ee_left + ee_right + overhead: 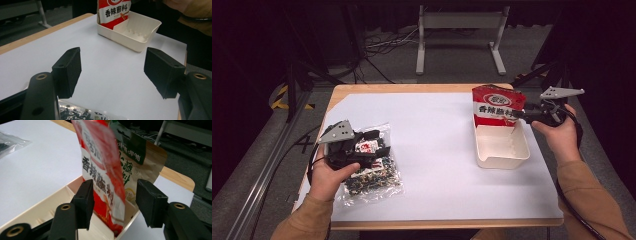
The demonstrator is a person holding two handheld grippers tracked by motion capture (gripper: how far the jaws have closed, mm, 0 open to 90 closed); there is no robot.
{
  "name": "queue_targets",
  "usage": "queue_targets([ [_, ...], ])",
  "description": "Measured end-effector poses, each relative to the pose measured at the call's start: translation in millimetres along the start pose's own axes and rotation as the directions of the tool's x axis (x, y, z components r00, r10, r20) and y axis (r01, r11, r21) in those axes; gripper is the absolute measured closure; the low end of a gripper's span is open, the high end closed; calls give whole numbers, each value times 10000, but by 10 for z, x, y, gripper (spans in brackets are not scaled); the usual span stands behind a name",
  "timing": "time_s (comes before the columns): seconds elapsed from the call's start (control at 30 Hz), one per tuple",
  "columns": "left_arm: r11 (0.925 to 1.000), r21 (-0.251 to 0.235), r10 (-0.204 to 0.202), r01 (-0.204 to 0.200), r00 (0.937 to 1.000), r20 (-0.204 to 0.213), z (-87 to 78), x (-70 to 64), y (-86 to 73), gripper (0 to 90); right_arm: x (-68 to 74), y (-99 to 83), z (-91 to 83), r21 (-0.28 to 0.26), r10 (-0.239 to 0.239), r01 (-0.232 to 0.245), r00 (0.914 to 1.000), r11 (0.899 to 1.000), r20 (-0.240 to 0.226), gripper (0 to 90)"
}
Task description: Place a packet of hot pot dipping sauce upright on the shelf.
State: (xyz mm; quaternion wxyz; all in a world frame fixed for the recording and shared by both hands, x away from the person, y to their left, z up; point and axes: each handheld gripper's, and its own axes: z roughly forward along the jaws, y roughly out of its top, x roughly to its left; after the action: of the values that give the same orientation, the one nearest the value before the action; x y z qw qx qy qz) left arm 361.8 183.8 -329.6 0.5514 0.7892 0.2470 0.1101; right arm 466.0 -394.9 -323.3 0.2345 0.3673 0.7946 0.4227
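Straddling red packet [105, 177], right tongs [113, 202] level

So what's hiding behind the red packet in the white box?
Behind the red packet stands a brown packet with a green label, both in the white box. Its lower part is covered.

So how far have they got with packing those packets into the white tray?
A brown packet already stands in the white tray. The right gripper has its jaws open around the red packet, standing it in too. The clear bag still lies on the table under the open left gripper.
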Motion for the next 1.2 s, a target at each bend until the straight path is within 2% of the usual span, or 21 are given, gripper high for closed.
queue_targets([
  [0.27, 10000, -76, -48, 46, 9996, -275, -68, 41, -20, 309, 127, -92, -213, -33, 91, -90, 9997, 10000, 223, 422],
  [0.4, 10000, -45, -49, 46, 9982, -593, -93, 74, -33, 306, 251, -146, -315, -98, -56, 59, 9996, 9999, 276, 398],
  [0.43, 10000, 47, 90, -86, 9968, -792, -99, 87, -33, 304, 274, -155, -330, -151, -71, 75, 9996, 9999, 263, 395],
  [0.73, 9996, 272, -70, 106, 9918, -1272, -137, 156, -49, 288, 545, -223, -408, -421, 184, -187, 9998, 9989, -75, 391],
  [0.87, 9996, 219, -169, 200, 9908, -1343, -155, 189, -63, 275, 686, -229, -401, -726, 294, -330, 9984, 9968, -492, 391],
  [0.97, 9995, 210, -185, 215, 9905, -1364, -165, 203, -68, 271, 795, -221, -385, -946, 153, -235, 9962, 9952, -860, 389],
  [1.2, 9994, 279, -153, 196, 9887, -1493, -187, 243, -85, 267, 939, -213, -370, -1023, -30, -77, 9945, 9947, -1043, 374],
])
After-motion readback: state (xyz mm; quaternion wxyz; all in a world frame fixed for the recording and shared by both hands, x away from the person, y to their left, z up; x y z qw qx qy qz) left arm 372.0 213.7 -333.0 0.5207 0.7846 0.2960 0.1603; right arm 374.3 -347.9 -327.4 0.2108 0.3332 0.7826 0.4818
